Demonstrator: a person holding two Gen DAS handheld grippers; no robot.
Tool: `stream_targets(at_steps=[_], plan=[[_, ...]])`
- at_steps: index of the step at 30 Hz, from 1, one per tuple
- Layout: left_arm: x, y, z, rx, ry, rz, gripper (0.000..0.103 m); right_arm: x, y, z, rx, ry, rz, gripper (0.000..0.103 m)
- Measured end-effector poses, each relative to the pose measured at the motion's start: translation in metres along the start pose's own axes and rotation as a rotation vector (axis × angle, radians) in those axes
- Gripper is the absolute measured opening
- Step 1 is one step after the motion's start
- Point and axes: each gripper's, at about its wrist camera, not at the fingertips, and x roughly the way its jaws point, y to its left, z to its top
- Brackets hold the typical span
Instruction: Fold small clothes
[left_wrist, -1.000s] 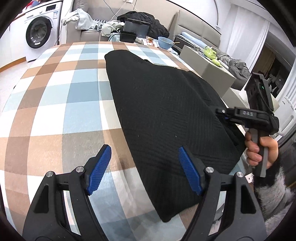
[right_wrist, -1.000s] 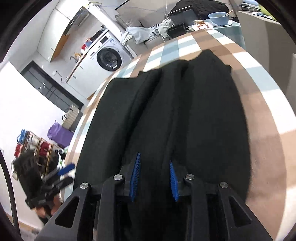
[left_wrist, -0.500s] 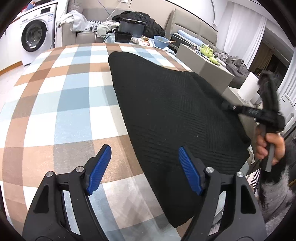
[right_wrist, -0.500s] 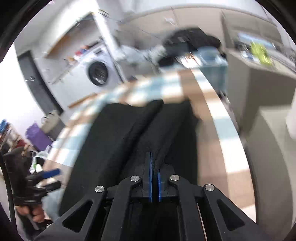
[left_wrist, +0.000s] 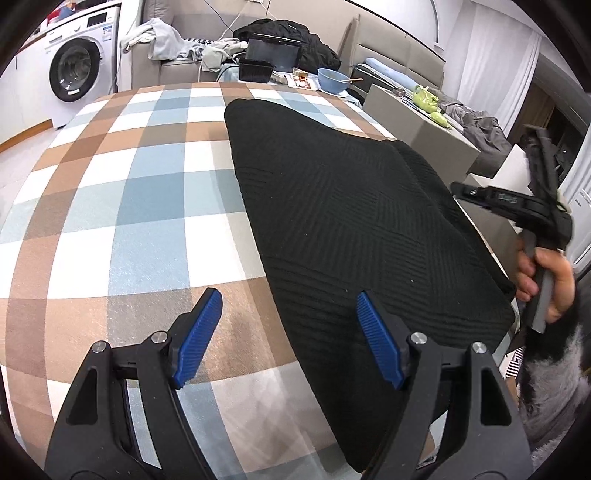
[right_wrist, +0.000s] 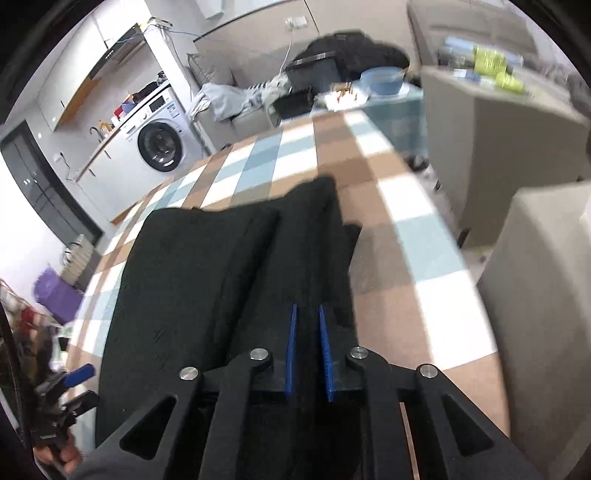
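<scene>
- Black knit garment (left_wrist: 362, 229) lies on your checked tablecloth (left_wrist: 122, 206), toward its right edge.
- Your left gripper (left_wrist: 288, 332) hovers with jaws wide, nothing between them.
- Your right gripper (right_wrist: 308, 347) has just been reopening; a fold of garment sits between narrow jaws.

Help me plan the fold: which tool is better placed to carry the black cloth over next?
Right. Its tool has the cloth's edge between narrow jaws, just reopening; the left tool hangs open over the table.
</scene>
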Motion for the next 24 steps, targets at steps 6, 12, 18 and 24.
stream_targets(at_steps=[6, 12, 18, 24], plan=[[0.006, -0.003, 0.002, 0.008, 0.003, -0.008, 0.073, -0.019, 0.031, -0.021, -0.077, 0.070, 0.158, 0.030], [0.006, -0.014, 0.003, 0.025, 0.003, -0.023, 0.073, 0.007, 0.043, -0.047, -0.055, 0.171, 0.235, 0.013], [-0.003, -0.014, -0.001, 0.019, -0.010, -0.028, 0.073, -0.032, 0.048, -0.040, -0.111, 0.032, 0.231, 0.008], [-0.004, -0.013, -0.013, 0.014, 0.015, -0.020, 0.073, -0.016, 0.037, -0.061, -0.061, 0.151, 0.231, 0.021]])
